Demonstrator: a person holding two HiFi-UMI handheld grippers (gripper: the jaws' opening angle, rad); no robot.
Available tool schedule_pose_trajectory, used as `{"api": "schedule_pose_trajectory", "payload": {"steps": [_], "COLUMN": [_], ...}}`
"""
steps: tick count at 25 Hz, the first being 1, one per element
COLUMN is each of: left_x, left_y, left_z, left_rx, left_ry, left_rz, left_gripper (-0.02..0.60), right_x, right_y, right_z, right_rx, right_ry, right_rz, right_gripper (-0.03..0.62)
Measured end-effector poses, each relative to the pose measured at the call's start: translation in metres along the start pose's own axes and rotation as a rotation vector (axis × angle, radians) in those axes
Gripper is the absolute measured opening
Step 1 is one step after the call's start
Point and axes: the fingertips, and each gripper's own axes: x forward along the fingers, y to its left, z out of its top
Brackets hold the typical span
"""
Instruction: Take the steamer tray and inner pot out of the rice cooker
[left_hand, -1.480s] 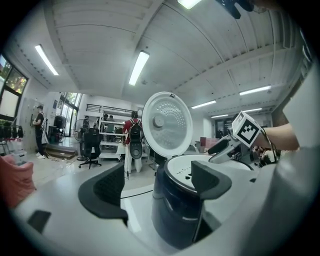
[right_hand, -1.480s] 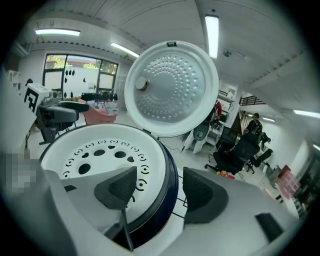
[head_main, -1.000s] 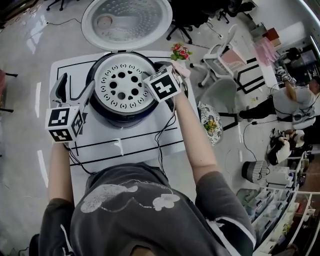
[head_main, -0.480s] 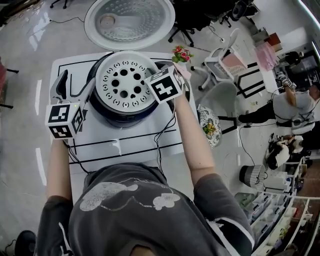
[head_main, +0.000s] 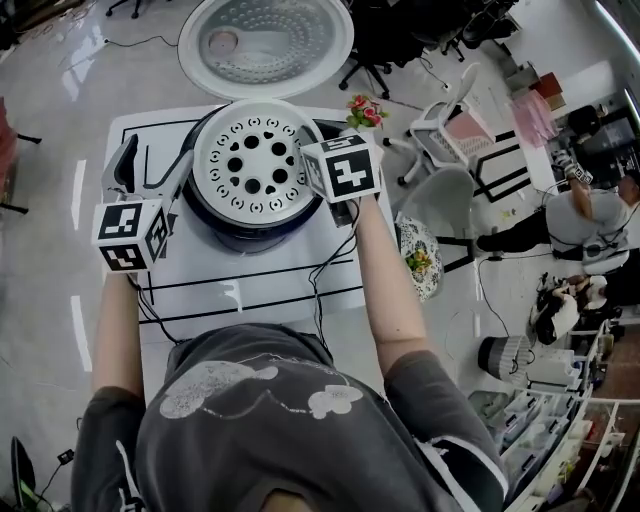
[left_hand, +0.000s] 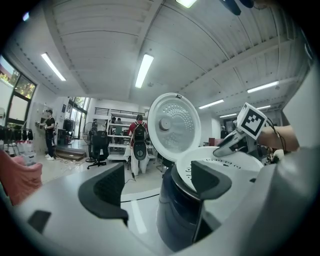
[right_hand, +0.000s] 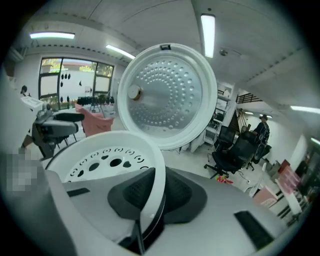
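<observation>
Steamer tray (head_main: 250, 160) is held by the right gripper (right_hand: 151, 192). Its jaws have just been closing and now pinch the tray's rim on my right-hand side. In the right gripper view the white rim runs edge-on between the two black pads (right_hand: 130, 195), which press on both faces (only the rim's thickness keeps them apart).

The tray is round, white and perforated. It sits tilted over the mouth of the rice cooker (head_main: 240, 235). In the left gripper view the gripped side rides higher and is clear of the cooker's dark rim.

The cooker stands on the white desk (head_main: 280, 290), inside the black marked lines. Its lid (head_main: 265, 40) is swung fully open behind it.

The left gripper (head_main: 150, 165) is about level, just beside the cooker's left wall. Its jaws are wide apart and grip nothing. The cooker body fills the gap between them in the left gripper view. I can't tell whether the nearer tip touches the wall.
</observation>
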Motion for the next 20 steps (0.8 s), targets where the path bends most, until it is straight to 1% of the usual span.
{"api": "schedule_pose_trajectory", "payload": {"steps": [4, 10, 16, 20], "left_x": [-0.007, -0.007, -0.016, -0.019], "left_y": [-0.005, -0.009, -0.015, -0.029], "left_z": [0.002, 0.010, 0.020, 0.021], "left_rx": [0.004, 0.019, 0.029, 0.039], "left_ry": [-0.005, -0.011, -0.024, -0.035], "left_rz": [-0.001, 0.000, 0.011, 0.002], "left_gripper": [0.411, 0.411, 0.411, 0.411], "right_x": [-0.016, -0.030, -0.051, -0.070], "right_y": [0.001, 0.002, 0.001, -0.015], "right_z": [0.014, 0.033, 0.043, 0.044], "right_rx": [0.065, 0.085, 0.055, 0.127], "right_ry": [-0.094, -0.174, -0.237, -0.296], "right_rz": [0.026, 0.038, 0.006, 0.009], "right_gripper": [0.055, 0.046, 0.046, 0.046]}}
